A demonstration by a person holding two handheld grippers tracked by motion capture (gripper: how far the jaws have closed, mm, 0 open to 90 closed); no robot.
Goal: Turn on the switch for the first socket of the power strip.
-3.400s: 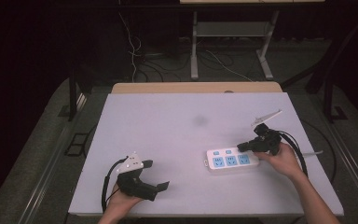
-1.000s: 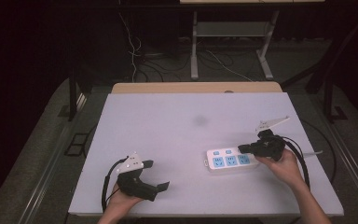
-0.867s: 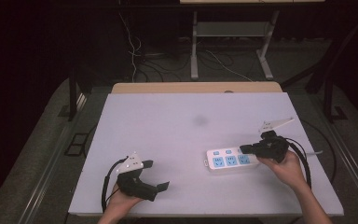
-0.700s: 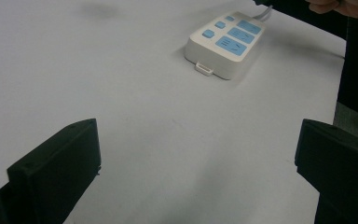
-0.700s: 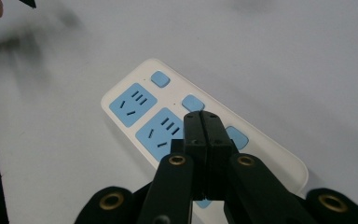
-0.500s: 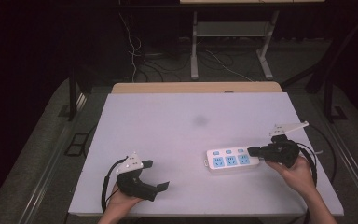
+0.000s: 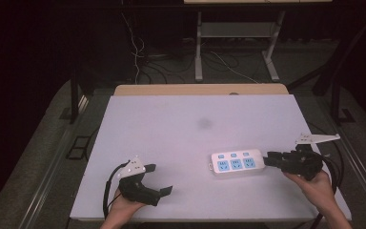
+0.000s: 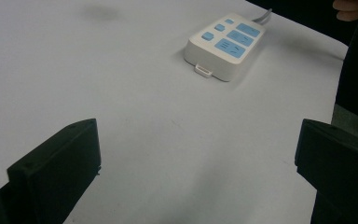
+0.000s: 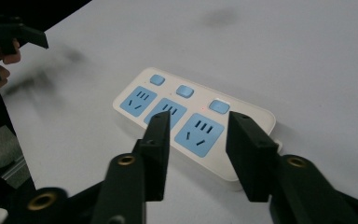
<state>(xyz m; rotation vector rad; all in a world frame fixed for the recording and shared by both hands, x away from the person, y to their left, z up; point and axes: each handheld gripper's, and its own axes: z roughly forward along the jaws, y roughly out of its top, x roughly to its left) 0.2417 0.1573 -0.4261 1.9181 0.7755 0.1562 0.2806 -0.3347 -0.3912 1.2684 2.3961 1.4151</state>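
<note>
A white table point(image 7: 171, 129) takes up most of the high view, with a faint grey smudge point(image 7: 204, 124) near its middle and a dark floor with loose cables beyond its far edge. On the right half of the table lies a white power strip point(image 7: 237, 162), flat, its long side running left to right, well apart from the table's front edge. It carries three blue sockets point(image 9: 199, 133) in a row and three small blue switches point(image 9: 185, 91) along its far side; in the right gripper view the switch nearest the strip's right end looks faintly lit. The right gripper point(image 7: 272, 160) lies just beside the strip's right end, held low by the right hand point(image 7: 317, 183) and pointing left at it. Its jaws have just been opening; in its own view they stand partly apart above the nearest socket, with nothing clamped between them. The left gripper point(image 7: 159, 179) rests near the table's front left, well apart from the strip, in the left hand point(image 7: 124, 205). Its jaws stand wide apart with only bare table between them.
</note>
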